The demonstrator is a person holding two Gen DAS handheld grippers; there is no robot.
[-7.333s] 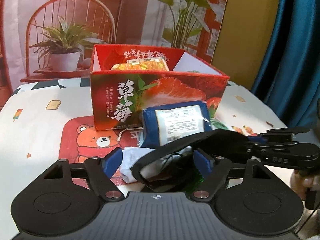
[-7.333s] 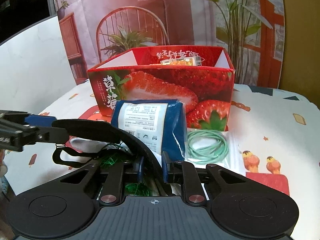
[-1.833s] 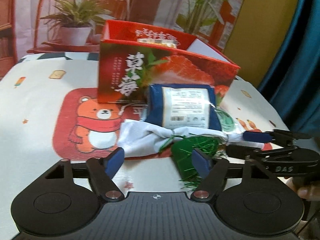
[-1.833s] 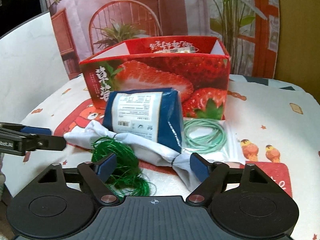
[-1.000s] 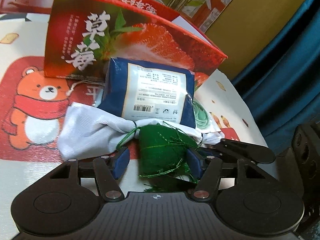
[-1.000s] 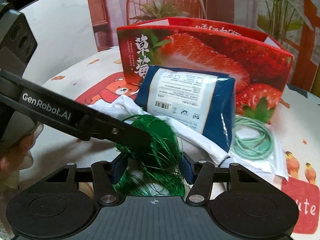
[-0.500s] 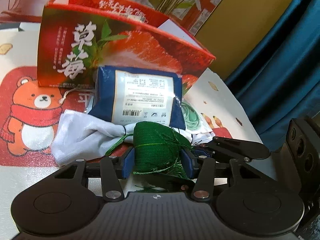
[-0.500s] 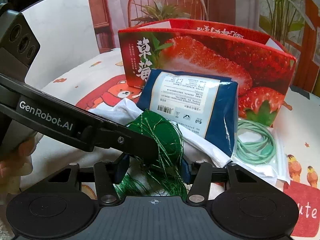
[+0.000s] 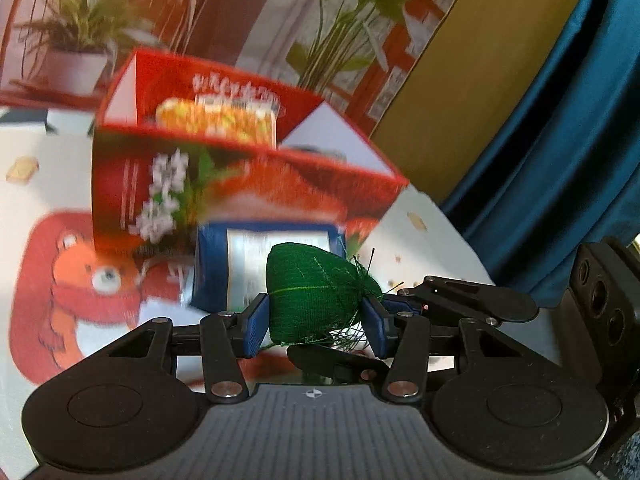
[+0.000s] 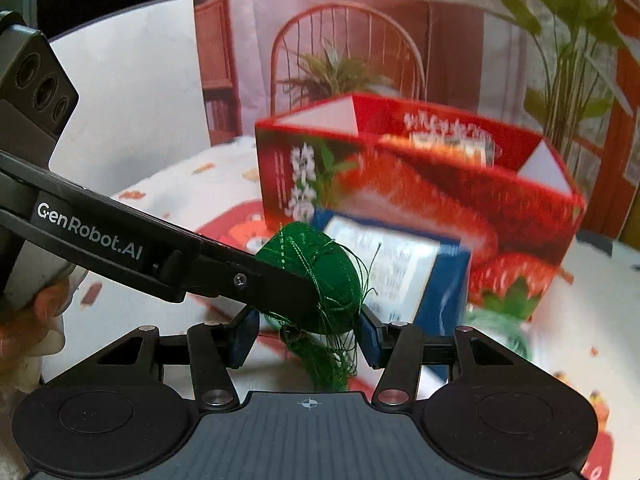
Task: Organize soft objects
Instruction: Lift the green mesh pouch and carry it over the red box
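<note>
Left gripper (image 9: 316,316): clamped on the green mesh bundle (image 9: 314,292)
Right gripper (image 10: 306,332): squeezing that bundle too
Red box (image 9: 240,184): just behind

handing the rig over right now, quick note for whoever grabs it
Left gripper: shut on the green mesh bundle, lifted off the table.
Right gripper: its pads close against the same bundle from the other side; grip looks shared.
Strawberry box: open, a yellow packet already inside.
Blue pack leans on the box front; light green cord coil beside it.
Left: bundle, pack and coil into the box.
</note>
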